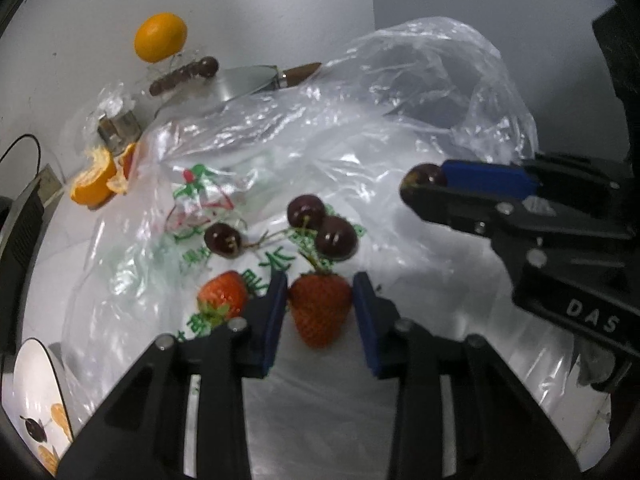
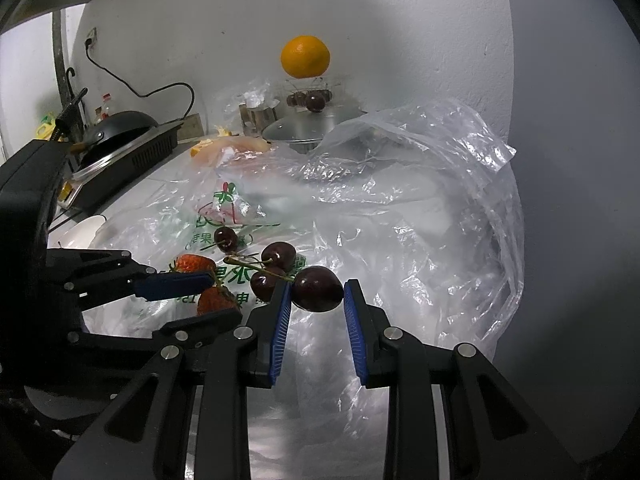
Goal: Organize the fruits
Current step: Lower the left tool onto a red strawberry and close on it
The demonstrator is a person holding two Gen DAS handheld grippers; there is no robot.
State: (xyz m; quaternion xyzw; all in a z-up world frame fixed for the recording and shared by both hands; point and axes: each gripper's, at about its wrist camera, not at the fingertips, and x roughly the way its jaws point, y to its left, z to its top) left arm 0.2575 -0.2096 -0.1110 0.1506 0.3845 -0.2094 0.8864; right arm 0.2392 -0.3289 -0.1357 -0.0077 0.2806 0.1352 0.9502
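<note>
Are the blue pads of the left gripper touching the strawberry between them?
Touching. The left wrist view shows both pads of the left gripper pressed against the sides of the strawberry, with no gap visible.

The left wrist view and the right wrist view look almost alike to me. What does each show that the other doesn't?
Only the left wrist view shows the white plate with orange segments and the brown-handled knife.

Only the right wrist view shows the black wok on a cooktop and the black cable to a wall socket.

Both show the whole orange, the crumpled clear plastic bags, loose dark cherries, the left tongs shut on a red strawberry, and the right tongs shut on a dark cherry.
</note>
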